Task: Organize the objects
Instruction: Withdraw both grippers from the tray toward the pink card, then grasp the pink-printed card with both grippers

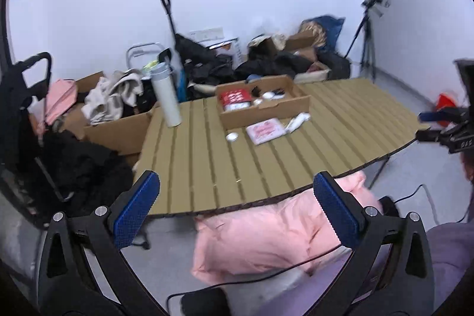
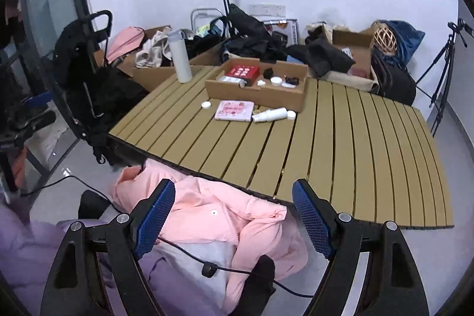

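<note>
We're keeping left gripper (image 1: pixel 236 206) and right gripper (image 2: pixel 234 216) spread, empty; judging white tube (image 2: pixel 270 114) light, slippery, so we're gripping mid-body.

Blue, grid-textured pads (image 2: pixel 155 216) frame a pink jacket (image 2: pixel 207 215) between the fingers; beyond them, a tan slatted table (image 2: pixel 355 144) carries a brown cardboard box (image 2: pixel 257 92), red packet (image 2: pixel 243 71) and white bottle (image 2: pixel 179 57).

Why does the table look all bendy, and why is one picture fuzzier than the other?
In both wrist views the fisheye lens bows the slatted table and rounds the dark corners. The left wrist view is smeared, so the pink packet and tripod look soft. The right wrist view is crisper; the white bottle has clean edges. Light is even, no glare.
</note>
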A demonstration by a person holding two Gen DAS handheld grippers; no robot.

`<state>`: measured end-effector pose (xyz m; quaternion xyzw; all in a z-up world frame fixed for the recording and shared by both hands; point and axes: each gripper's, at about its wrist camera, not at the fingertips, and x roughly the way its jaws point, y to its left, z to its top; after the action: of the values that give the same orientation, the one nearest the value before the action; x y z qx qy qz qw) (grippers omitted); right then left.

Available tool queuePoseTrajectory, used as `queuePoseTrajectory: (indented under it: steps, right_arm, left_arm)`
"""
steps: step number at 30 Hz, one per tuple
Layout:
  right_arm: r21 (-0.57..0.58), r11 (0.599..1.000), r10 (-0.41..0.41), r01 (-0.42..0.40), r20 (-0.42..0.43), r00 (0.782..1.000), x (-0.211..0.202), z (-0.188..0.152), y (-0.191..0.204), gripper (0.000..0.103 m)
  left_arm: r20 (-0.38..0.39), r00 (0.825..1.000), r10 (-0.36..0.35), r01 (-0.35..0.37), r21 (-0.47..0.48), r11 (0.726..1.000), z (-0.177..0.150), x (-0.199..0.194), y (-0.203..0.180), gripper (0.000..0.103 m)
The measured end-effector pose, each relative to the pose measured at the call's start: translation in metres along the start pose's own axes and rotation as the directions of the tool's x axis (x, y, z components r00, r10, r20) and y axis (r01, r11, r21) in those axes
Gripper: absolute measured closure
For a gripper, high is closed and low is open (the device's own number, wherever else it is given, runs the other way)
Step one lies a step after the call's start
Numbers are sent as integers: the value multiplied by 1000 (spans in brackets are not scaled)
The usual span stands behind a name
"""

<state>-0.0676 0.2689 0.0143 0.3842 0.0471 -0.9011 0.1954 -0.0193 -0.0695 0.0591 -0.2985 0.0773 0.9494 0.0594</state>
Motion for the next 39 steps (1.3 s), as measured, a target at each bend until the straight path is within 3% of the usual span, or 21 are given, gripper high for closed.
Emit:
queuePoseTrajectory:
  steps: [4,10,13,17,21,22,23,25,28,32,35,39]
  right_arm:
    - [16,999,-32,32,23,999,-3,1,4,18]
    - [29,995,-97,97,-9,995,6,-4,-1,18]
    - [86,995,-53,52,1,999,20,-4,-13,18]
    - [91,993,-73,80,-74,995,56,2,-22,19]
    - [61,997,-46,52,-101,994,99,33,-25,19]
    - [61,998,-20,26,-95,995,111,43,-25,24]
    - [67,998,15,-9,-89,996,125,52,-26,29]
    - [104,987,134,-125,-90,987,168,75,-31,53]
    - [165,968,208,-187,-118,971,238,98,-39,56]
    - [197,968,192,-157,-174,966,325,117,-38,57]
    - [197,976,140,-94,-232,963,372,124,-41,57]
    - [228,969,165,-94,-314,935,404,124,-49,60]
  left_arm:
    - [26,1000,4,-3,-23,1000,0,-3,1,0]
    - [-55,998,-19,17,-35,999,-16,26,-2,0]
    - [-105,994,-36,31,-50,998,-21,52,-1,0]
    - [-181,983,-35,23,-67,997,-23,103,2,0]
    - [-211,970,-122,96,-130,987,-10,161,8,0]
    - [-217,967,-137,106,-147,983,-6,177,9,1]
    - [-232,961,-151,114,-165,980,0,201,9,5]
    - [-240,954,-181,144,-165,976,9,233,5,17]
    - [-230,946,-230,192,-175,966,26,289,-4,29]
    - [-292,910,-295,234,-226,946,35,367,-15,41]
    - [-341,896,-284,216,-223,951,33,400,-23,51]
    - [-347,884,-314,243,-233,942,29,418,-27,58]
